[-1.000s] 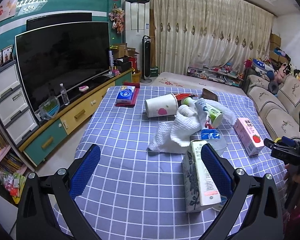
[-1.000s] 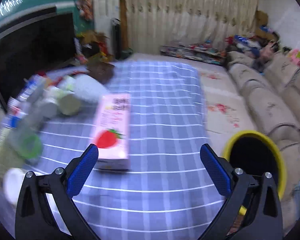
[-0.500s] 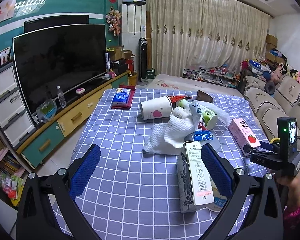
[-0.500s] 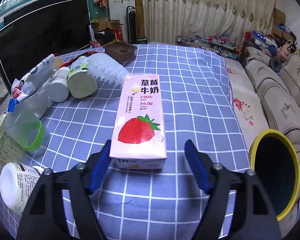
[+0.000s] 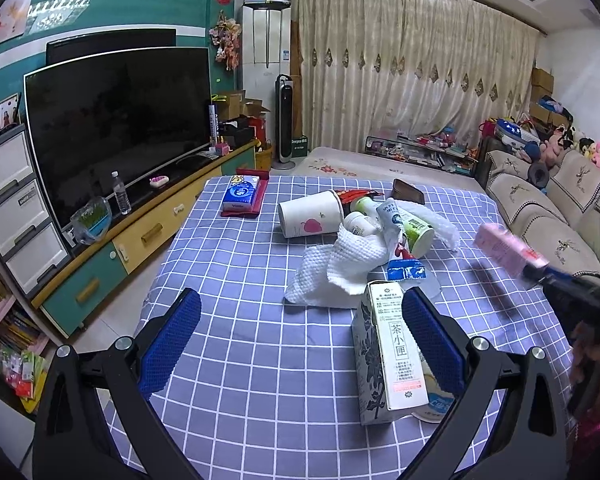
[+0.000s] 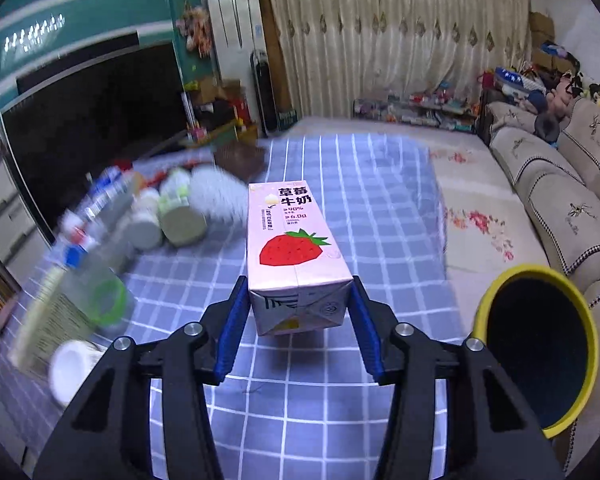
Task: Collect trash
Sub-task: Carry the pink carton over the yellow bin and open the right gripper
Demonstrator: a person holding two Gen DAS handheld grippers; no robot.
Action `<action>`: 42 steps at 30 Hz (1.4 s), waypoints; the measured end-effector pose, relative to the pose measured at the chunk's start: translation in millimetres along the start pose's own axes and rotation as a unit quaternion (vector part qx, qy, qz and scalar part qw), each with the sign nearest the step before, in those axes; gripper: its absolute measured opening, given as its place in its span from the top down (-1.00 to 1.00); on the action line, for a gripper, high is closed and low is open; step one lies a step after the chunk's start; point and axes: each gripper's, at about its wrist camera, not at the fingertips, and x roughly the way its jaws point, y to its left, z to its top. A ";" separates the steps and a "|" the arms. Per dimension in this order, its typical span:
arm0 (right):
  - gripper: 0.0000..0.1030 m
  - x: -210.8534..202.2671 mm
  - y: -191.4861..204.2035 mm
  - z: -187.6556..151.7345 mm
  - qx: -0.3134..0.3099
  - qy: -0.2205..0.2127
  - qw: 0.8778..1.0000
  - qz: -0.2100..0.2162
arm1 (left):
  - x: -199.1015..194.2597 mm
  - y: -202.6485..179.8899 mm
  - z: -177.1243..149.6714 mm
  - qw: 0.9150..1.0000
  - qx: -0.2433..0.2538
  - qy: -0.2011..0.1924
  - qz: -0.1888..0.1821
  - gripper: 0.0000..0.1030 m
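Observation:
My right gripper (image 6: 298, 320) is shut on the pink strawberry milk carton (image 6: 294, 252) and holds it lifted above the checked table; the carton also shows blurred in the left wrist view (image 5: 506, 250). A yellow-rimmed trash bin (image 6: 536, 346) stands on the floor to the right of the table. My left gripper (image 5: 300, 344) is open and empty over the table's near side. A tall tea carton (image 5: 388, 354) stands by its right finger. A pile of trash lies beyond: a white paper towel (image 5: 336, 272), a paper cup (image 5: 310, 218), bottles and wrappers.
A tissue pack (image 5: 242, 196) on a red holder lies at the table's far left. A TV (image 5: 116, 120) on a low cabinet stands left of the table. A sofa (image 6: 560, 200) runs along the right. A white cup (image 6: 70, 368) lies at the table's near left corner.
My right gripper closed on the strawberry milk carton and lifted it off the table. The left gripper stayed open and drew back slightly.

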 end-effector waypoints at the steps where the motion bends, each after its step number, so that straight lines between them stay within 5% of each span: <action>1: 0.09 -7.2 -3.0 2.2 0.003 -0.004 1.000 0.003 | -0.5 -0.3 0.2 1.000 0.000 -0.001 -0.001 -0.93; 5: 0.09 -49.8 -37.0 11.6 0.026 -0.023 0.999 -0.011 | -3.8 -0.6 1.0 1.000 0.001 -0.006 -0.008 -0.93; 11: 0.08 -67.1 -121.5 -0.8 0.066 0.014 0.991 -0.118 | -5.2 -8.4 0.2 1.000 0.005 -0.004 -0.018 -0.93; 17: 0.08 -2.0 -201.0 -38.4 0.090 0.151 0.968 -0.181 | -8.0 -18.4 1.9 1.000 0.015 -0.006 -0.025 -0.93; 29: 0.05 123.2 -262.1 -78.9 0.109 0.340 0.917 -0.179 | -10.8 -31.1 3.2 0.999 0.026 0.000 -0.022 -0.93; 32: -0.23 124.1 -262.6 -74.0 0.098 0.334 0.916 -0.197 | -4.9 -34.8 0.4 0.999 0.029 0.009 -0.027 -0.93; 42: -0.28 68.9 -239.3 -55.5 0.099 0.247 0.946 -0.183 | 10.2 -41.9 -13.0 0.998 0.035 0.031 -0.032 -0.93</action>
